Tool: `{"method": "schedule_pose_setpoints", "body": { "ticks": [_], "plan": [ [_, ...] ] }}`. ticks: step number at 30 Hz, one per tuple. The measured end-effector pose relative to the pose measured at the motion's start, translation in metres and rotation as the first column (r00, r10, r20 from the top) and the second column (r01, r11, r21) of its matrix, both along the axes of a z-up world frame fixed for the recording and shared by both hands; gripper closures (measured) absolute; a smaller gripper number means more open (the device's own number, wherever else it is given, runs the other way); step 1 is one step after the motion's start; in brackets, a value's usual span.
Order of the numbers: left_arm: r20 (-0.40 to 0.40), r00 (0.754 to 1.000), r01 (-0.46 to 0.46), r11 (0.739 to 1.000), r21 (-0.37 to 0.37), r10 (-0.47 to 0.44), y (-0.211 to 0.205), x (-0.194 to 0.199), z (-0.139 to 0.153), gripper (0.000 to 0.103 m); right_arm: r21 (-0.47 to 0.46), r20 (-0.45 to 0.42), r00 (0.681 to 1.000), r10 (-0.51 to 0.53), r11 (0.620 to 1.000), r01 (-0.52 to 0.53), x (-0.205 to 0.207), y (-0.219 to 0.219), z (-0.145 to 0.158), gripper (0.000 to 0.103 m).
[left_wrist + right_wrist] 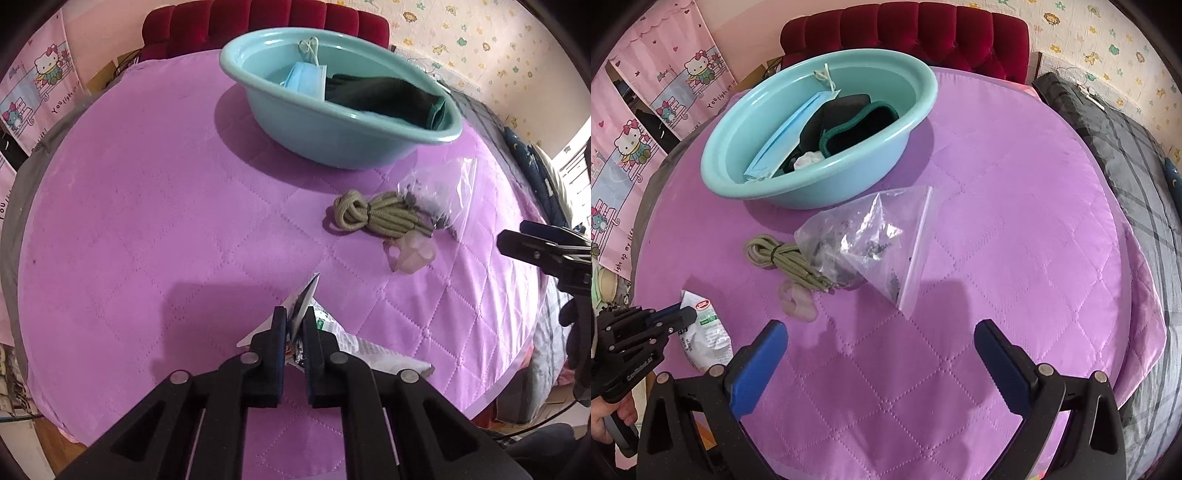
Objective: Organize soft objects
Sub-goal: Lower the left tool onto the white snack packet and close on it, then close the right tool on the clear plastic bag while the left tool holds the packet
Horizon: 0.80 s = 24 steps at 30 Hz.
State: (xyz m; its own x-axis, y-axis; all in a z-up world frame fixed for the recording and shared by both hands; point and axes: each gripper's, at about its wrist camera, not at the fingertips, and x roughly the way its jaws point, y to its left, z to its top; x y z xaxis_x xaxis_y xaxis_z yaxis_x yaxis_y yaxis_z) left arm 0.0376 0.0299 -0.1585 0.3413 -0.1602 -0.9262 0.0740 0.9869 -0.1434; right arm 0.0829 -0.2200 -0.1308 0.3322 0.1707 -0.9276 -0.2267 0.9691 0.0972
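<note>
Packet [369,350] of white printed plastic is clamped between the fingers of the left gripper [295,325], at the bottom centre of the left wrist view; its far end seems to rest on the purple quilted bed cover [147,221]. In the right wrist view the same packet [709,332] shows at the lower left. The right gripper [881,350] hangs over bare cover with its fingers spread wide and nothing between them.

The basin [332,144] stands in the upper part of both views and already contains a blue face mask [306,79] and a dark green-edged cloth item [388,96].

To do this step well, I think the left gripper should lift the packet fully free, carry it high over the cord bundle [369,214] and the clear zip bag [879,240], and let go only above the basin's open side, because the grip is at one thin edge and the packet may swing.

The small pale pink piece [410,254] beside the cord is hard to identify. The dark bits inside the zip bag are too small to name, and the packet's print is unreadable.
</note>
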Motion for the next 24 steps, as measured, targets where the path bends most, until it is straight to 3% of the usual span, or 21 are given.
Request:
{"method": "schedule_pose_setpoints", "body": {
  "ticks": [24],
  "plan": [
    [0.032,0.999,-0.029,0.999,-0.024,0.030,0.017,0.008,0.022,0.095,0.002,-0.055,0.998,-0.013,1.000,0.013,0.061,0.023,-0.021,0.000]
  ]
}}
